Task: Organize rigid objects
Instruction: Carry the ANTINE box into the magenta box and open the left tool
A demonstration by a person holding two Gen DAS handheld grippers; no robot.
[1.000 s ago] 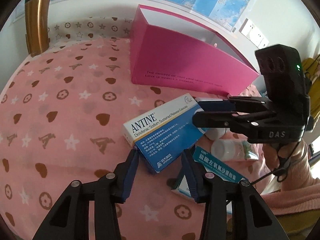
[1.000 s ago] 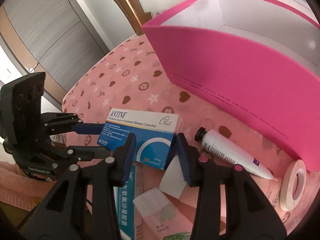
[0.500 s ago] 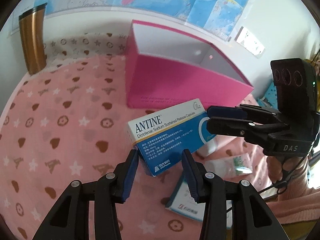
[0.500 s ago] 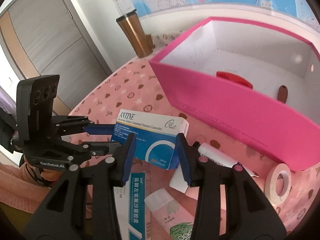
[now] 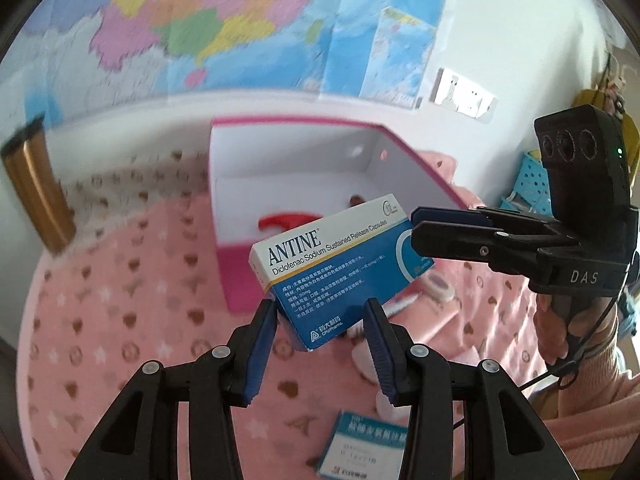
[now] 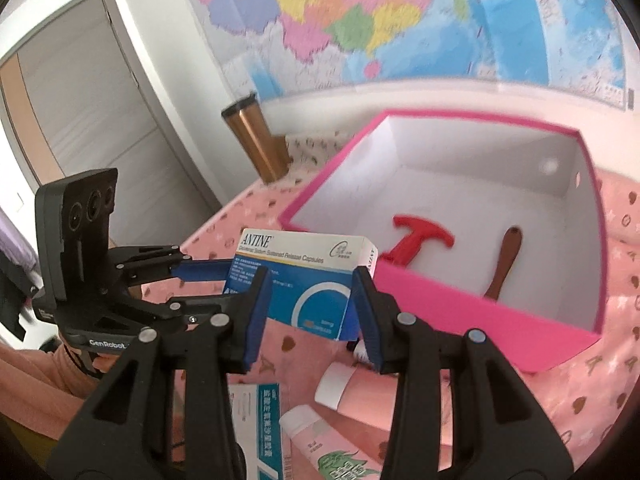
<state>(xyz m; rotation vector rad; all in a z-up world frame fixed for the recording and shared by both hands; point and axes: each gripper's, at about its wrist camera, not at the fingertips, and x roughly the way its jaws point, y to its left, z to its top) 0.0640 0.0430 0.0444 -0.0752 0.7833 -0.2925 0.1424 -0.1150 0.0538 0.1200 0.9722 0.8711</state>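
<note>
A blue and white ANTINE medicine box [image 5: 336, 264] [image 6: 304, 276] hangs in the air, tilted, just in front of the near wall of the open pink storage box [image 5: 236, 272] [image 6: 460, 320]. My left gripper [image 5: 320, 324] is shut on its lower end. My right gripper [image 6: 312, 304] is shut on its other end. Each gripper shows in the other's view: the right gripper [image 5: 416, 226] at the box's right end, the left gripper [image 6: 218, 284] at its left end. Inside the pink box lie a red hammer-shaped piece [image 6: 416, 240] and a brown spoon-like stick [image 6: 504, 264].
On the pink heart-print cloth below lie a teal medicine carton [image 6: 260, 420] [image 5: 360, 444], a pink tube [image 6: 332, 444] and a tape roll [image 5: 440, 286]. A gold tumbler [image 6: 256, 140] [image 5: 32, 196] stands at the back left. A wall with maps is behind.
Both grippers have risen with the ANTINE box, lifting it off the cloth up to the pink box's rim. The inside of the pink box has come into view.
</note>
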